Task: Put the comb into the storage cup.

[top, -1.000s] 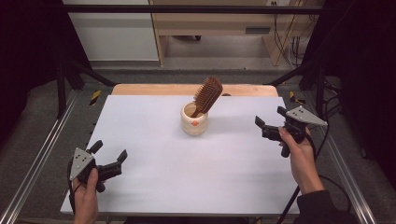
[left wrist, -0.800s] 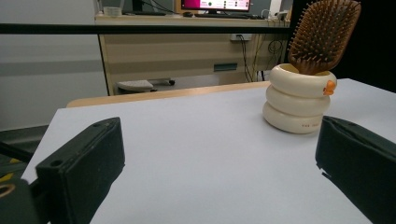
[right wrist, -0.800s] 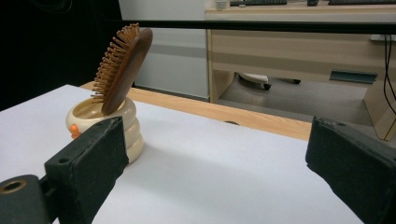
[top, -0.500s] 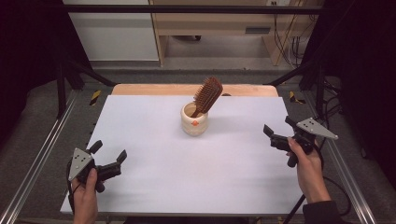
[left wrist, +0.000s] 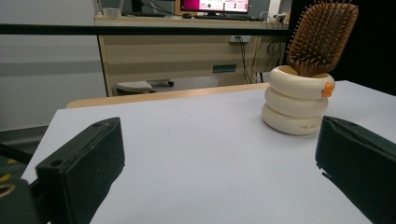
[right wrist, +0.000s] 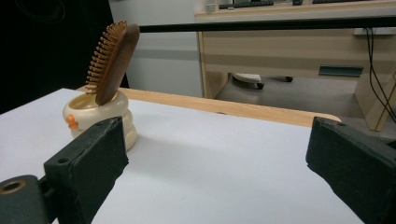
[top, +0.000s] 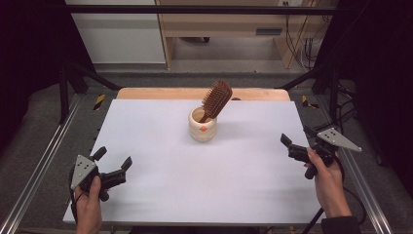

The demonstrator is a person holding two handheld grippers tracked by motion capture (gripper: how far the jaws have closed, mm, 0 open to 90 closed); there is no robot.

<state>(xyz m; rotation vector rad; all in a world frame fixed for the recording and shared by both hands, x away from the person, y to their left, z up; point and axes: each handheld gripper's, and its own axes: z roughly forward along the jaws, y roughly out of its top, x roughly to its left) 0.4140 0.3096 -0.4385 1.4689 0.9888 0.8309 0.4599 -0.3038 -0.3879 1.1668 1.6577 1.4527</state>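
Wooden paddle hairbrush [top: 216,100], bristled oval head up, stands tilted in a cream ceramic holder [top: 202,126] shaped like three stacked rings, at table [top: 160,126] centre toward 12 o'clock. Left gripper [top: 113,166] at 8 o'clock and right gripper [top: 295,141] at 4 o'clock: jaws spread wide, holding nothing, both well apart from the holder.

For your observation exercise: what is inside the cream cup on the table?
A wooden hairbrush stands in the cream cup, its bristled head leaning out above the rim. Its handle goes down inside; the cup wall hides the lower end and whatever else may lie at the bottom.
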